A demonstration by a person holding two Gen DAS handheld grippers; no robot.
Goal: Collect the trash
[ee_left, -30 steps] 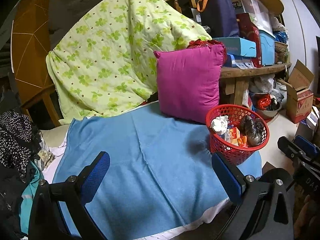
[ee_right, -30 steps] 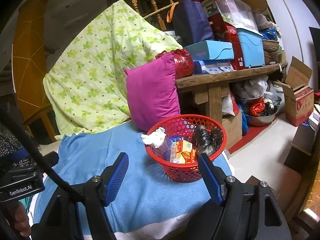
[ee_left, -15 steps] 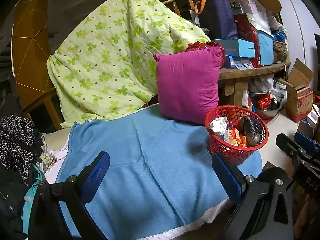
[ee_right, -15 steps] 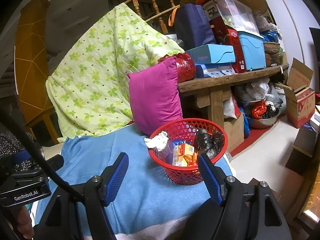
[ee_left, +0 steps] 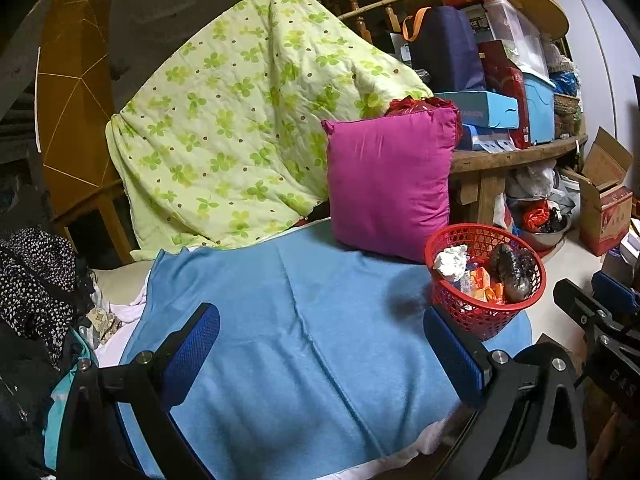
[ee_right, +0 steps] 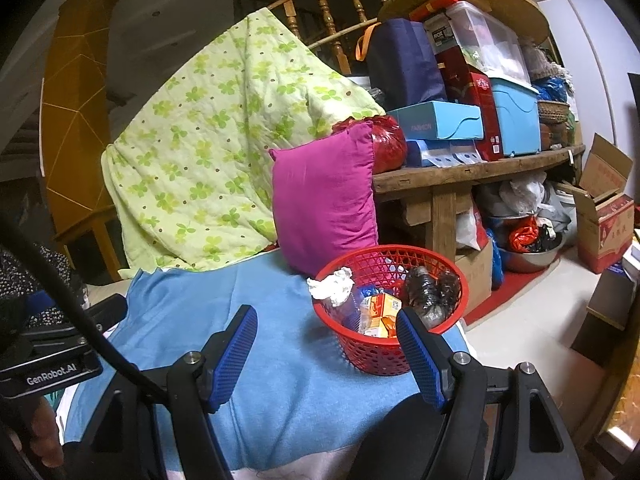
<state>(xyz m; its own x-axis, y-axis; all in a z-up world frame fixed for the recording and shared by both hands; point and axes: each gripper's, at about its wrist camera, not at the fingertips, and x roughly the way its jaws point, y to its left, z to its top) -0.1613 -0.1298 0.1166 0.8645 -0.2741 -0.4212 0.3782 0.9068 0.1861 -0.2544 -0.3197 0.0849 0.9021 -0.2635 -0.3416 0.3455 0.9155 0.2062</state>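
On the blue blanket [ee_left: 304, 340], by its right edge: red basket [ee_right: 384, 356] holding trash [ee_right: 332, 286]. Left gripper [ee_left: 320, 350] and right gripper [ee_right: 326, 354] open, empty. Scan the blanket for strays; avoid tipping the basket.

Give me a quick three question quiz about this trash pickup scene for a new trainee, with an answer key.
1. True or false: the red basket is empty.
2. Which thing stands right behind the basket on the blue blanket? A) pink pillow B) cardboard box C) steel bowl
3. Fill in: the jaws of the right gripper are ____, with nothing between them.

Key: 1 false, it holds a crumpled tissue, orange cartons and a dark wrapped lump. 2 A. 3 open.
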